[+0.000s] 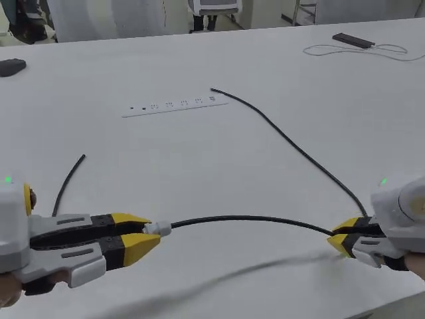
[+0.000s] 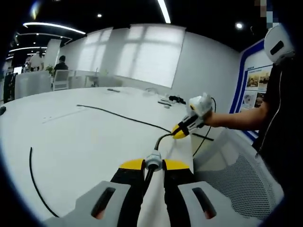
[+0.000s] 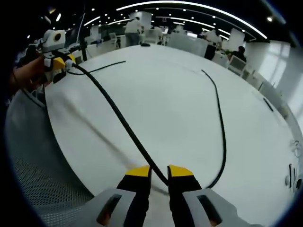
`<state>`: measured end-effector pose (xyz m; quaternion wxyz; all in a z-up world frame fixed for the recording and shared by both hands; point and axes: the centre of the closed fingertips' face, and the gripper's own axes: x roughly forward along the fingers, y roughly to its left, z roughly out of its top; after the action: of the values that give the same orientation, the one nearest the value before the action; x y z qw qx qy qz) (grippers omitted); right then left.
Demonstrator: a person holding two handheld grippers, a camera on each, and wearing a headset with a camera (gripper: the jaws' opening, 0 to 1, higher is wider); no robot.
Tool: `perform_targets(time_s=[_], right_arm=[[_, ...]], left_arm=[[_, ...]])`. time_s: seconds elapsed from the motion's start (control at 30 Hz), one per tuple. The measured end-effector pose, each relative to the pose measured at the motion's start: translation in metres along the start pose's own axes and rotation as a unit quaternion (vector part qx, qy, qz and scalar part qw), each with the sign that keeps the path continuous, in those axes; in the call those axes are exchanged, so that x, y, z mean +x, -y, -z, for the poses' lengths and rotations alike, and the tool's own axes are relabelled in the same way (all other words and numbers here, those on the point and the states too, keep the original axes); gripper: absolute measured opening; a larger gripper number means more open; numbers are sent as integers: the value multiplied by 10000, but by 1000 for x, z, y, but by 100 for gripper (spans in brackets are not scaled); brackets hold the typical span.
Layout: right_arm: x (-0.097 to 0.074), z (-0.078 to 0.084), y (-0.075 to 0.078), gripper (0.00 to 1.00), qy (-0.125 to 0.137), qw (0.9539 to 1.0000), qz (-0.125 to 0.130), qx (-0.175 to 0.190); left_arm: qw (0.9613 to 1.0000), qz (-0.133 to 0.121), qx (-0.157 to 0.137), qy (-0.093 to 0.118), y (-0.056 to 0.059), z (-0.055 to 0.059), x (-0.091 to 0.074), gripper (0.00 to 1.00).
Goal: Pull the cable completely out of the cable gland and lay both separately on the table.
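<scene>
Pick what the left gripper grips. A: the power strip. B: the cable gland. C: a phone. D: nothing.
B: the left gripper has its fingers closed on the cable gland, from which the cable runs to the right gripper.

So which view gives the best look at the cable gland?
The left gripper view: the cable gland sits close and centred, gripped by the left tool, with the cable leaving it. The head view shows it small and side-on. In the right gripper view it is too far off to make out.
</scene>
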<state>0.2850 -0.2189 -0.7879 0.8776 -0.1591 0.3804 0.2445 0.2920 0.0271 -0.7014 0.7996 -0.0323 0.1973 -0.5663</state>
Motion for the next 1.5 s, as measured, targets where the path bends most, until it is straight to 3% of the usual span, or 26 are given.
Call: perform_targets(time_s=[0.07,0.13,0.17,0.2,0.27,0.33,0.47,0.5,0.57,0.6,0.63,0.7,0.77,0.8,0.83,1.0,1.1,1.13,1.23,1.3,1.37,1.43,1.5], right_arm=[[-4,-8,-6,22,-10,10000,-73,-22],[-7,-23,-21,22,-6,9987,-309,-411],[-10,-41,-32,21,234,9964,-397,-707],[-11,-51,-40,22,286,9958,-483,-720],[-13,-78,-65,25,575,9905,-808,-949],[-12,-96,-90,25,671,9846,-1096,-1185],[-6,-117,-122,22,756,9723,-1356,-1747],[-5,-117,-128,20,735,9698,-1501,-1776],[-5,-127,-140,17,999,9619,-1642,-1944],[-6,-128,-148,14,998,9590,-1787,-1959],[-5,-128,-149,12,952,9588,-1766,-2013],[-2,-129,-151,10,954,9523,-1733,-2322],[1,-128,-154,9,895,9522,-1750,-2337],[1,-129,-156,8,919,9495,-1823,-2383],[3,-129,-156,7,877,9502,-1801,-2388],[3,-129,-161,1,916,9441,-1916,-2520],[4,-127,-162,0,911,9435,-1914,-2546],[4,-126,-162,0,902,9457,-1922,-2462],[2,-126,-159,0,988,9551,-1926,-2025],[-1,-127,-156,0,1078,9588,-1970,-1743],[-1,-123,-144,0,1016,9632,-1743,-1778],[-1,-113,-125,0,891,9732,-1492,-1504],[-3,-106,-110,0,890,9790,-1349,-1242]], left_arm=[[10000,-16,17,26,0,-1,0,14],[10000,12,33,-13,2,1,3,14],[10000,21,38,-17,3,1,5,14],[10000,44,23,-17,5,1,7,14],[9999,113,71,-26,12,0,13,14],[9997,195,134,-68,18,0,19,14],[9994,280,188,-15,27,-6,25,14],[9994,298,182,-9,28,-6,26,14],[9993,305,232,-9,28,-7,28,14],[9992,325,222,-17,28,-7,28,14],[9992,327,227,-17,28,-7,29,14],[9991,341,243,-17,28,-7,29,14],[9990,344,279,-35,29,-7,30,14],[9989,362,298,-52,30,-7,31,14],[9988,355,321,-81,30,-6,31,14],[9983,403,396,-170,33,-2,33,14],[9982,405,400,-198,34,0,33,14],[9981,409,400,-210,34,1,34,14],[9979,387,488,-201,35,1,33,14],[9974,384,591,-158,36,-2,33,14],[9974,274,665,-105,32,-6,30,14],[9974,212,689,-81,29,-7,27,14],[9976,192,667,-43,26,-9,23,14]])
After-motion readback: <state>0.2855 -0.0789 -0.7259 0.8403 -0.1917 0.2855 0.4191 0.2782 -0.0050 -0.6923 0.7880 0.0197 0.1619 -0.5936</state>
